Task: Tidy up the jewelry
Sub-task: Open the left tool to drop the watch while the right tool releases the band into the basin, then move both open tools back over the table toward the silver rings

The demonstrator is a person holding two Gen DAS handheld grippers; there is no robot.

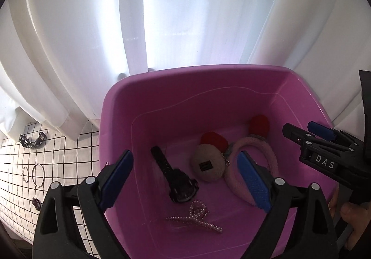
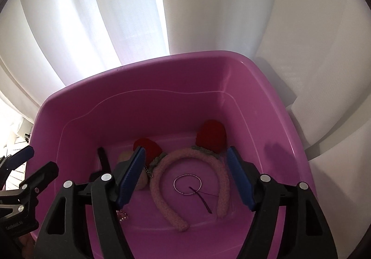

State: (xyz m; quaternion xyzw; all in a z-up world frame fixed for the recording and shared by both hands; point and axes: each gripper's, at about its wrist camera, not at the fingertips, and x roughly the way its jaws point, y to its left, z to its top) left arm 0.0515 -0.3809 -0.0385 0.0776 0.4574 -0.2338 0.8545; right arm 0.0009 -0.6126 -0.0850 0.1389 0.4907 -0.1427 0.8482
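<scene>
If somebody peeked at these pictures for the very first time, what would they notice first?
The big purple tub in front of the white curtain grabs the eye first. On its floor lie a fluffy pink headband with red ears, a black watch to the left of it, and a pearl hair clip nearest the camera. Both sets of tongs, left and right, hang open above the tub.
</scene>
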